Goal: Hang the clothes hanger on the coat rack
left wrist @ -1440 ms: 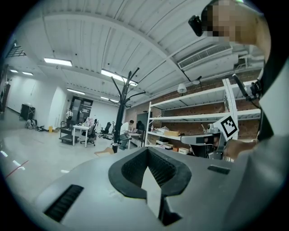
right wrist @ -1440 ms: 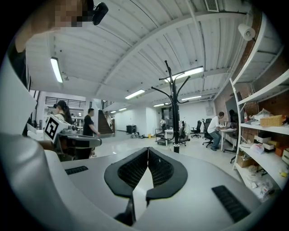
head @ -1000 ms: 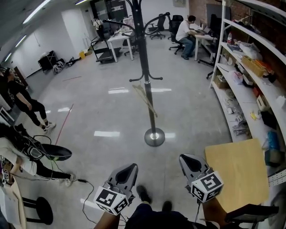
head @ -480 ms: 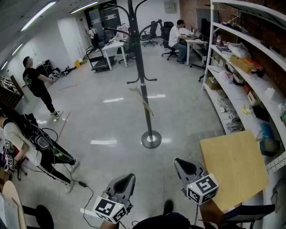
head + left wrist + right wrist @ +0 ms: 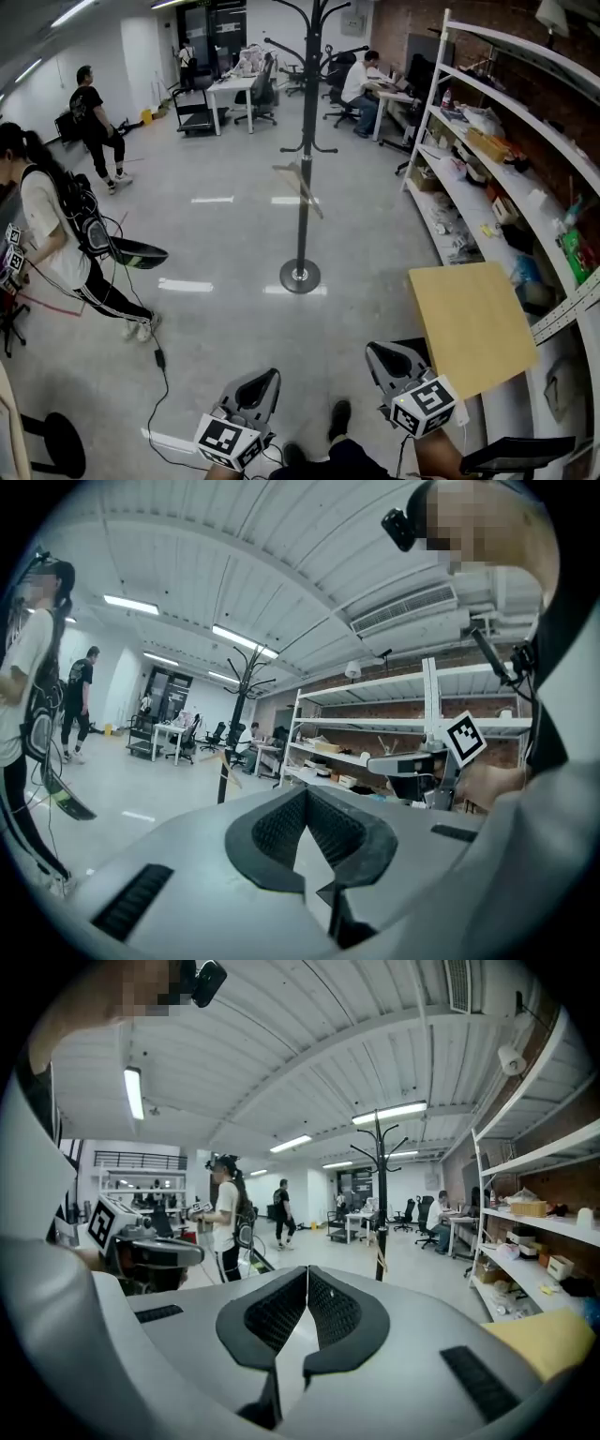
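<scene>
Both grippers sit low at 6 o'clock in the head view, close to the person's body. The left gripper (image 5: 262,384) is closed with nothing in it. The right gripper (image 5: 382,354) is closed and empty too. I think they hold nothing because the clothes hanger (image 5: 302,190) already hangs on the coat rack (image 5: 303,234), so the job looks done. The rack stands far off at 12 o'clock, well apart from both grippers. The hanger is small, thin and tilted, and I cannot tell which hook holds it. In the head view the top of the rack is cut off by the picture's edge.
</scene>
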Available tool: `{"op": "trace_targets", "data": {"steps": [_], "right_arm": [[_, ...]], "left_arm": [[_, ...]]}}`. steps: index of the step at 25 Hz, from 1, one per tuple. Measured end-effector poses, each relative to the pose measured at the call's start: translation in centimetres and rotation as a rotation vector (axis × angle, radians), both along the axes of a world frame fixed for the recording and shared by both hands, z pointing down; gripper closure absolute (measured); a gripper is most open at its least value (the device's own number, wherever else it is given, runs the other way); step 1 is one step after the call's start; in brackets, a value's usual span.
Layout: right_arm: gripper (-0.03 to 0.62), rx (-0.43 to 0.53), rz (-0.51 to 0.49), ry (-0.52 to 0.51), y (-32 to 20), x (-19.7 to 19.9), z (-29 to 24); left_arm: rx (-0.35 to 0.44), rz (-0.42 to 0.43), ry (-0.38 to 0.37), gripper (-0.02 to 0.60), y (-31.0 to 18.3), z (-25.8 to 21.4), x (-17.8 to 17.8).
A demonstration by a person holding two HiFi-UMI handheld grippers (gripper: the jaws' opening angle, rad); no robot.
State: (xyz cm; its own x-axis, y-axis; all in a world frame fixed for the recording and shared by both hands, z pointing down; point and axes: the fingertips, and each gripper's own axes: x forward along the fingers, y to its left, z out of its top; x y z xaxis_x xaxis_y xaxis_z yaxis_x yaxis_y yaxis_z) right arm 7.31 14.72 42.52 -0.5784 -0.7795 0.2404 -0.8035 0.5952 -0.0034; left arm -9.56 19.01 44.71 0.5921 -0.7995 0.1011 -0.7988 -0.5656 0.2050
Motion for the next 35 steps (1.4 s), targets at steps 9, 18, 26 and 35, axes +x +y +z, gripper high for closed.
{"op": "trace_targets", "data": {"steps": [9, 18, 26, 35], "right_arm": [[0.585, 0.035, 0.008, 0.05, 5.8, 0.1, -0.9], [0.585, 0.055, -0.011, -0.085, 12.7, 4.5, -2.0], [0.586, 0.075, 0.008, -0.114, 20.7, 13.0, -1.9], [0.585, 0.069, -0.03, -0.129, 24.2, 14.8, -2.1]], "left_arm": [[0.053, 0.043, 0.023, 0.581, 5.0, -1.5, 1.0], [0.066, -0.004, 0.039, 0.581, 11.4, -3.6, 5.2], [0.031, -0.05, -0.007, 0.581, 19.6, -3.4, 12.1], [0.039, -0.105, -0.032, 0.581, 24.5, -4.4, 13.2]]}}
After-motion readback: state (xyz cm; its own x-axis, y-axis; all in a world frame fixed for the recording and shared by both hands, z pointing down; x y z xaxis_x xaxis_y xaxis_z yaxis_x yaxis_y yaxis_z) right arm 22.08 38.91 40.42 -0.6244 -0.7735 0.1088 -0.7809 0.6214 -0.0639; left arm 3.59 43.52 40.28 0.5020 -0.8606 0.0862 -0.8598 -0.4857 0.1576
